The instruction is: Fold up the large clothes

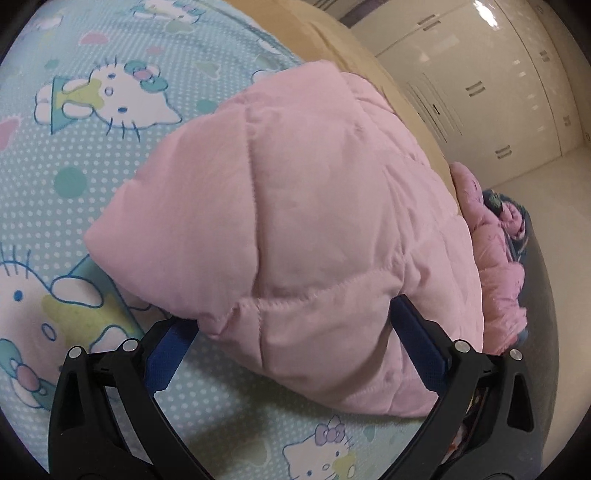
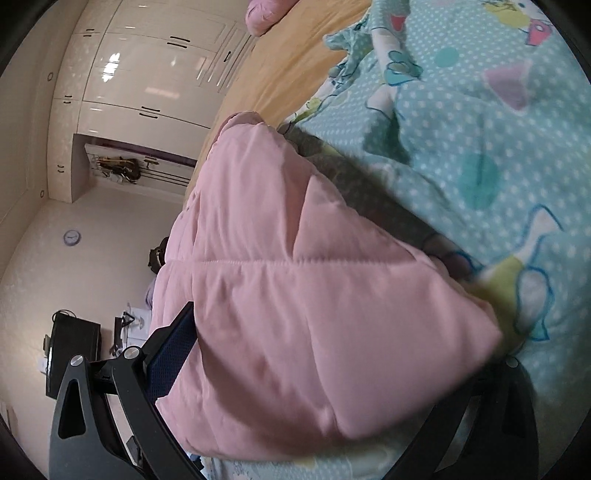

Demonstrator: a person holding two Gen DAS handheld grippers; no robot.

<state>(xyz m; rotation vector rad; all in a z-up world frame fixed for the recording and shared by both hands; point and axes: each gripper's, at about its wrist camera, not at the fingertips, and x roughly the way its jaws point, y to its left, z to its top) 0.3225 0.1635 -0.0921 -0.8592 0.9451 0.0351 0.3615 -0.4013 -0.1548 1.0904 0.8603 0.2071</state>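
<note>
A pink quilted jacket (image 1: 295, 206) lies bunched on the bed, folded over on itself. My left gripper (image 1: 295, 332) stands open, its blue-padded fingers (image 1: 417, 332) wide apart on either side of the jacket's near stitched edge. In the right wrist view the same pink jacket (image 2: 295, 314) fills the middle. My right gripper (image 2: 332, 369) is open too. Its left finger (image 2: 173, 350) rests against the jacket's side, and the padded cloth covers the right finger. More of the pink jacket (image 1: 498, 266) hangs over the bed's edge.
The bed has a light blue dotted cartoon-cat sheet (image 1: 92, 166) and a tan cover (image 2: 288, 66) along its edge. Glossy cream wardrobes (image 1: 480, 74) stand beyond the bed. A dark patterned item (image 1: 517, 221) lies by the hanging sleeve. A pink pillow (image 2: 262, 14) lies far off.
</note>
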